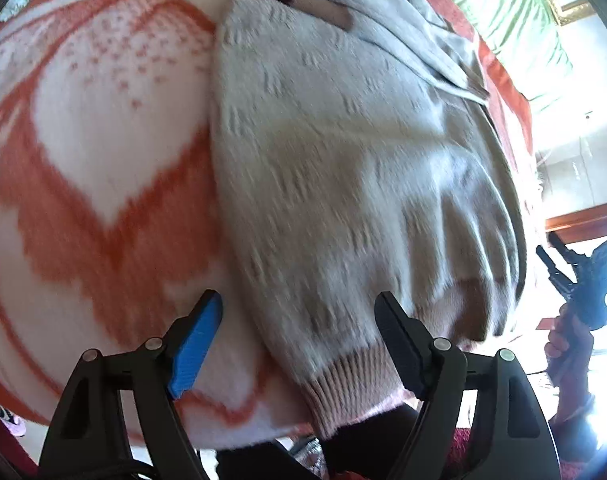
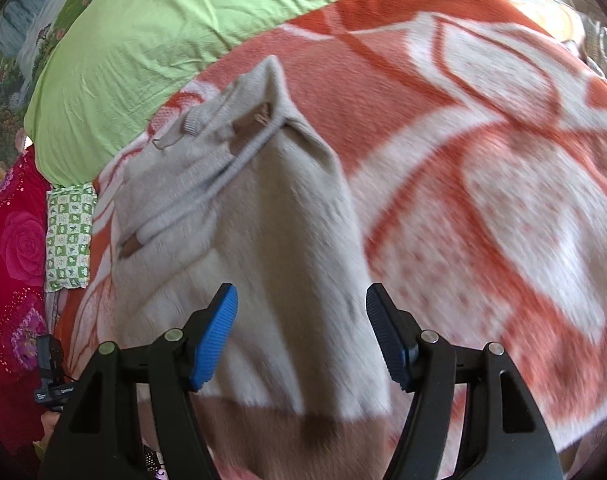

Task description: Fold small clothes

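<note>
A small pale grey knitted sweater [image 1: 343, 152] with a pinkish ribbed hem [image 1: 351, 384] lies on an orange-and-white blanket [image 1: 95, 152]. In the right wrist view the sweater [image 2: 271, 240] runs away from me, with brown trim near its neck. My left gripper [image 1: 299, 328] is open, its jaws on either side of the hem edge, holding nothing. My right gripper [image 2: 301, 328] is open above the sweater's near end, holding nothing. The right gripper also shows in the left wrist view [image 1: 579, 276], held in a hand at the far right.
A green sheet [image 2: 163, 40] covers the bed beyond the blanket [image 2: 483, 160]. A red floral cloth [image 2: 15, 260] and a green checked cloth [image 2: 69, 236] lie at the left. A wooden furniture edge [image 1: 583, 220] shows at the right.
</note>
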`<act>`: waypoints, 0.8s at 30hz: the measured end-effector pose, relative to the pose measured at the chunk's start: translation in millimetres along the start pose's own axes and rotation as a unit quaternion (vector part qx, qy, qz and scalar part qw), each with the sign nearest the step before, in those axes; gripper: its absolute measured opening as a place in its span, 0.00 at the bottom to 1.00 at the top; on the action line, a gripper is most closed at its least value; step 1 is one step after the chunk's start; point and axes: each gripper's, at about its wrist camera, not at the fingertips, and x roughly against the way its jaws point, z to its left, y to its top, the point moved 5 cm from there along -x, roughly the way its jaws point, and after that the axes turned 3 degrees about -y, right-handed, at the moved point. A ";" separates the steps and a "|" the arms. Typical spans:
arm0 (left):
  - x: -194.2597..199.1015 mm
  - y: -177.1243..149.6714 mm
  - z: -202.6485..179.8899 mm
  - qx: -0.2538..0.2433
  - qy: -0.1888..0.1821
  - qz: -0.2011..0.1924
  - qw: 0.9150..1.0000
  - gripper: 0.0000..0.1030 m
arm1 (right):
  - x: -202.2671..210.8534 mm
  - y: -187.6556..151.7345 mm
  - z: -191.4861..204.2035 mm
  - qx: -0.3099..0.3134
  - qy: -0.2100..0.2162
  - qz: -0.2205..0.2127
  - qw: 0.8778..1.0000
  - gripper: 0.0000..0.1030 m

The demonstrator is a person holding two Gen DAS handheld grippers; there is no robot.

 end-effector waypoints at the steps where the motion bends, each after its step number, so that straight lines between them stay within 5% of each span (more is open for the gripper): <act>1: -0.4 -5.4 -1.8 0.000 -0.006 0.003 1.000 0.77 | 2.6 -6.1 -4.0 -0.002 -0.003 0.002 1.000 0.66; 9: -21.0 -28.5 -17.1 0.026 -0.088 0.040 0.995 0.80 | 12.0 -38.3 -20.7 -0.007 -0.009 0.014 1.000 0.66; 20: -25.9 -35.4 -24.9 0.032 -0.099 0.012 0.994 0.77 | 9.6 -74.6 -30.4 -0.001 -0.007 0.025 1.000 0.66; 24: -28.0 -35.8 -31.7 0.022 -0.095 0.015 0.995 0.68 | 6.0 -77.8 -26.4 0.002 0.005 0.029 1.000 0.65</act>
